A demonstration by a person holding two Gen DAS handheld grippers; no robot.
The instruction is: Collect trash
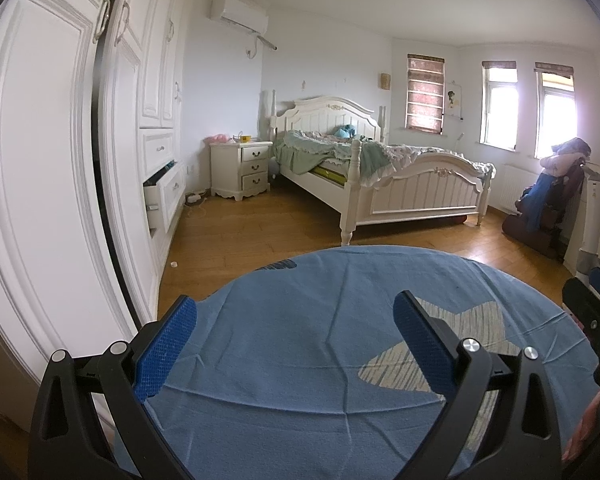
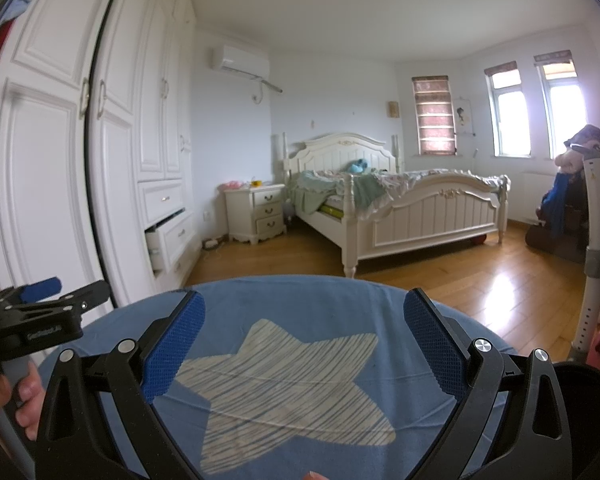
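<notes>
While both tools, left and right, hang wide open and empty, approach the white scrap on the floor low and squarely.

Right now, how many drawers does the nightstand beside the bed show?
3, stacked on the front of the nightstand: top drawer, middle drawer, bottom drawer. All look shut. None seems hidden.
</notes>
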